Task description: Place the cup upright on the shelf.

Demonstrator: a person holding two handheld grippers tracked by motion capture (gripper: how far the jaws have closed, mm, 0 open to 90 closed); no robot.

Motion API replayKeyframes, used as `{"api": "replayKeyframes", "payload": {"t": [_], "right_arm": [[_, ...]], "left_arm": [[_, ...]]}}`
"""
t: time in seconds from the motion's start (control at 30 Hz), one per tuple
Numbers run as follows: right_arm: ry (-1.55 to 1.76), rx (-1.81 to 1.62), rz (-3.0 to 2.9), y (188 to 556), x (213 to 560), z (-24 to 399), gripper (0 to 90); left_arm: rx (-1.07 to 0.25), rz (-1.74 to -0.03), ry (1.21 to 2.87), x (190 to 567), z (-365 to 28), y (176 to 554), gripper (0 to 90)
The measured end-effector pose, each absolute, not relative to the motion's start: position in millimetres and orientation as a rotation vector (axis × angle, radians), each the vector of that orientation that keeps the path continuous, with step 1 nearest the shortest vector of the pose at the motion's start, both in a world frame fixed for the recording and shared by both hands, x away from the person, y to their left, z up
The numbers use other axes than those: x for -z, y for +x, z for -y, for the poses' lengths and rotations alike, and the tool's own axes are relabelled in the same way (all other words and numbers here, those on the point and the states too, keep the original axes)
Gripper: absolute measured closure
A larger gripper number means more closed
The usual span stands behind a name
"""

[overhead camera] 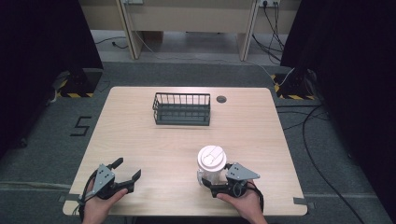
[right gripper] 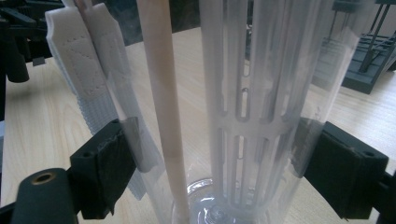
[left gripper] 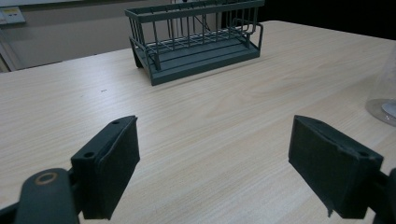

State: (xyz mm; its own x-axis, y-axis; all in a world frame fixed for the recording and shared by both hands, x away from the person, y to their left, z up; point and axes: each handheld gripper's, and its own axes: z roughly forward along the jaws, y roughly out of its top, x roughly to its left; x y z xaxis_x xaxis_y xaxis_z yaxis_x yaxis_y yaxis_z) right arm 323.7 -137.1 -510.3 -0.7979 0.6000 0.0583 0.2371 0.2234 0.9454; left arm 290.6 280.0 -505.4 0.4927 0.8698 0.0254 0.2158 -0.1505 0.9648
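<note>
R gripper (overhead camera: 208, 179) fingers pinch the clear cup (overhead camera: 211, 169) (white lid on) upright on the surface (overhead camera: 177, 144). L gripper (overhead camera: 127, 170) fingers spread, nothing between, near front-left edge, well apart from wire basket (overhead camera: 181, 108).

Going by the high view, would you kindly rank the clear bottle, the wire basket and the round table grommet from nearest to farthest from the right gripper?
1. Clear bottle, between the right gripper jaws, at the near edge.
2. Wire basket, far centre.
3. Table grommet, beyond the basket's right end.
</note>
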Motion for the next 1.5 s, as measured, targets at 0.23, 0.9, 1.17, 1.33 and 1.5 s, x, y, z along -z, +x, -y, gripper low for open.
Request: {"api": "replayKeyframes", "payload": {"t": [0.23,0.9,1.17,1.33,1.5], "right_arm": [[0.767,-1.597,-2.167,325.2,512.6,134.6,13.5],[0.778,-1.574,-2.185,328.1,512.6,133.2,18.3],[0.776,-1.581,-2.182,329.8,504.6,134.8,18.4],[0.762,-1.579,-2.171,333.6,497.4,133.9,18.4],[0.765,-1.583,-2.157,336.6,492.2,133.1,18.4]], "left_arm": [[-0.75,-0.936,1.659,505.6,-279.6,290.5,16.0],[-0.74,-0.939,1.655,506.2,-280.1,290.7,16.3],[-0.739,-0.943,1.654,506.4,-280.3,290.9,16.4],[-0.739,-0.947,1.651,506.4,-280.9,290.7,16.6],[-0.738,-0.946,1.652,506.4,-280.9,290.7,16.7]]}}
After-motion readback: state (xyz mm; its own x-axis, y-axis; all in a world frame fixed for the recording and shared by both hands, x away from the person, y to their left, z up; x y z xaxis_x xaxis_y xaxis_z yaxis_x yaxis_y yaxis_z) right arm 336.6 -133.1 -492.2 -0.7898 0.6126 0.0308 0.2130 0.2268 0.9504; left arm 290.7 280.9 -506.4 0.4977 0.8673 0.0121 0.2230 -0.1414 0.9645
